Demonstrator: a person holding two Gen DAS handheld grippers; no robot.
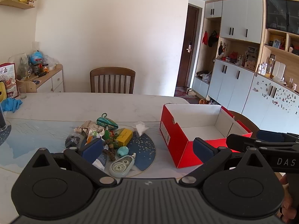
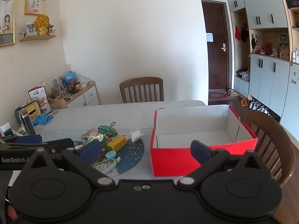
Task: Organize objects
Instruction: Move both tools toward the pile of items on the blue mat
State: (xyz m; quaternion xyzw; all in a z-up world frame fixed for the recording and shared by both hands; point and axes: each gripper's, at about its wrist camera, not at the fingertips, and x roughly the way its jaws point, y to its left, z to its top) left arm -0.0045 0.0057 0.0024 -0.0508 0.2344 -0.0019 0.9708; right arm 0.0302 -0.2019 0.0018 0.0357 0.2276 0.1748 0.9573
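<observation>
Nearest, left gripper (image 1: 147,149): tipped somewhat downward over the table's near edge, jaws spread wide, nothing between the blue pads (image 1: 92,150).
Right gripper (image 2: 145,150): alongside it, tilted down the same way, jaws equally wide and empty; its far pad sat in line with the box's near wall, though contact could not be told.
Hand (image 1: 288,197): only a sliver showed at the right gripper's handle.
Correction tape dispenser (image 1: 121,165): closest of the heap, lying flat on the round blue mat (image 1: 145,151), long axis slanting away to the right.
Pile of small objects (image 1: 104,136): just beyond, bunched on the mat; a yellow box (image 1: 124,137) lay with its long axis slanting up to the right.
Red box (image 1: 188,136): right of the pile, apart from it, open top upward, white inside, long axis running away toward the table's (image 1: 84,104) far right corner.
Chair (image 1: 112,81): behind the table, against the wall.
</observation>
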